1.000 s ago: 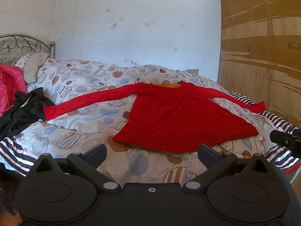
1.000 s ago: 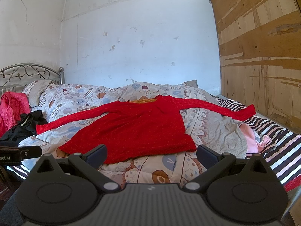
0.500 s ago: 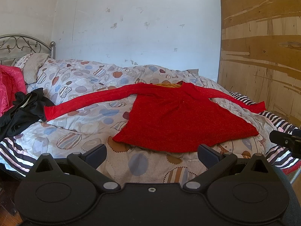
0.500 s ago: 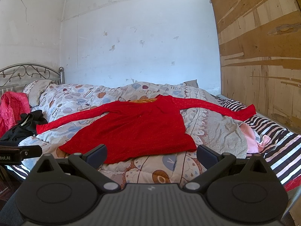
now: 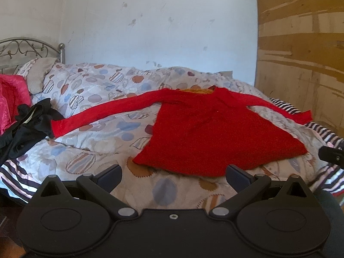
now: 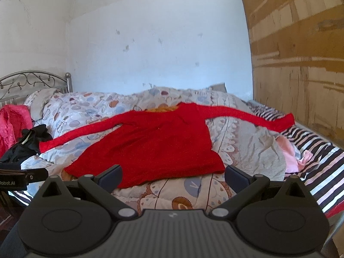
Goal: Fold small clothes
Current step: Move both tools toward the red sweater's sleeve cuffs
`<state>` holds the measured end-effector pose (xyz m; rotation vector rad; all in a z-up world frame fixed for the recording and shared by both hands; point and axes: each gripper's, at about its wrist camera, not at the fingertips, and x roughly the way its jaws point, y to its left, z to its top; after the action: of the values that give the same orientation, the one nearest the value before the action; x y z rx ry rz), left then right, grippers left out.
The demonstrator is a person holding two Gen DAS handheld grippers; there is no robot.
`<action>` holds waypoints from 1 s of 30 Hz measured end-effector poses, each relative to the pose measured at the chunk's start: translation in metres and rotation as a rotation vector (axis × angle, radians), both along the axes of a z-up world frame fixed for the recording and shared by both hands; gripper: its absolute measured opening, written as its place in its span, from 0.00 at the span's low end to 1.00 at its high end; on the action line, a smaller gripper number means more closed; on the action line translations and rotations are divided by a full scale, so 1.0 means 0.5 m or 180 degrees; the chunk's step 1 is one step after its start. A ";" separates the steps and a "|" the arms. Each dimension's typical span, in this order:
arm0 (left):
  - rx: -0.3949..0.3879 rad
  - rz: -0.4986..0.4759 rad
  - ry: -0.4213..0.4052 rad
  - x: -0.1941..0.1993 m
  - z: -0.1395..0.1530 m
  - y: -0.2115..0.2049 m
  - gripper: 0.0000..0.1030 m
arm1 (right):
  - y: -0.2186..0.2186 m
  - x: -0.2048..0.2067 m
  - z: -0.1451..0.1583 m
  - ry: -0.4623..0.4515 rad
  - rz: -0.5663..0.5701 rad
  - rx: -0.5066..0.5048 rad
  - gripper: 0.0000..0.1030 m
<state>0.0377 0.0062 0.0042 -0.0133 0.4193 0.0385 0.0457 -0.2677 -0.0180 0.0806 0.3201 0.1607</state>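
Observation:
A red long-sleeved top [image 5: 210, 131] [image 6: 154, 144] lies spread flat on the patterned quilt [image 5: 96, 133] [image 6: 247, 146], both sleeves stretched out to the sides and the hem nearest me. My left gripper [image 5: 173, 175] is open, held short of the hem with nothing between its fingers. My right gripper [image 6: 173, 175] is also open and empty, just in front of the hem. The tip of the right gripper [image 5: 331, 155] shows at the right edge of the left wrist view, and the left gripper [image 6: 21, 175] shows at the left edge of the right wrist view.
A black garment [image 5: 28, 126] and a pink one [image 5: 10, 99] lie at the bed's left end by the metal headboard [image 5: 25, 49]. A pale pink cloth [image 6: 290, 154] sits on the striped sheet [image 6: 318, 167] at right. A wooden wall [image 6: 301, 64] bounds the right side.

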 end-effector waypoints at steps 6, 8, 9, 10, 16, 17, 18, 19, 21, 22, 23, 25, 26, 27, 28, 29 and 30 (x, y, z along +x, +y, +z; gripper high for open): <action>-0.0041 0.0084 0.0174 0.100 0.023 0.010 0.99 | -0.019 0.100 0.007 0.0241 -0.0082 -0.0051 1.00; -0.0024 0.0101 0.0200 0.135 0.030 0.010 0.99 | -0.033 0.135 0.007 0.0288 -0.0128 -0.0034 1.00; -0.0008 0.0107 0.0209 0.153 0.032 0.009 0.99 | -0.039 0.152 0.008 0.0298 -0.0150 -0.0038 1.00; 0.0010 0.0113 0.0222 0.172 0.034 0.008 0.99 | -0.044 0.171 0.010 0.0305 -0.0167 -0.0053 1.00; 0.0122 0.0078 0.0300 0.301 0.041 -0.015 0.99 | -0.085 0.282 0.012 0.0349 -0.0278 -0.0128 1.00; 0.0142 0.0065 0.0303 0.323 0.041 -0.022 0.99 | -0.094 0.302 0.012 0.0355 -0.0302 -0.0126 1.00; 0.0156 0.0055 0.0306 0.343 0.040 -0.027 0.99 | -0.106 0.322 0.011 0.0360 -0.0324 -0.0120 1.00; 0.0167 0.0043 0.0308 0.363 0.039 -0.032 0.99 | -0.117 0.343 0.010 0.0373 -0.0347 -0.0117 1.00; 0.0174 0.0024 0.0310 0.403 0.034 -0.042 0.99 | -0.142 0.382 0.005 0.0411 -0.0399 -0.0132 1.00; 0.0174 0.0019 0.0314 0.423 0.031 -0.047 0.99 | -0.153 0.399 0.003 0.0434 -0.0426 -0.0145 1.00; 0.0171 0.0014 0.0324 0.443 0.027 -0.051 0.99 | -0.168 0.420 -0.001 0.0465 -0.0470 -0.0147 1.00; 0.0170 0.0002 0.0360 0.482 0.017 -0.057 0.99 | -0.200 0.458 -0.007 0.0492 -0.0542 -0.0120 1.00; 0.0169 0.0000 0.0378 0.501 0.011 -0.060 0.99 | -0.216 0.475 -0.011 0.0493 -0.0579 -0.0102 1.00; 0.0167 -0.0003 0.0392 0.517 0.005 -0.061 0.99 | -0.234 0.491 -0.015 0.0493 -0.0616 -0.0099 1.00; 0.0169 -0.0008 0.0408 0.535 -0.001 -0.065 0.99 | -0.246 0.506 -0.017 0.0495 -0.0643 -0.0115 1.00; 0.0171 -0.0009 0.0418 0.552 -0.009 -0.068 0.99 | -0.263 0.525 -0.022 0.0483 -0.0678 -0.0149 1.00; 0.0172 -0.0007 0.0428 0.568 -0.015 -0.069 0.99 | -0.278 0.541 -0.025 0.0462 -0.0699 -0.0183 1.00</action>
<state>0.3214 -0.0283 -0.0034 0.0433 0.5526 0.0486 0.3162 -0.4067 -0.0305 0.0702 0.4577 -0.0727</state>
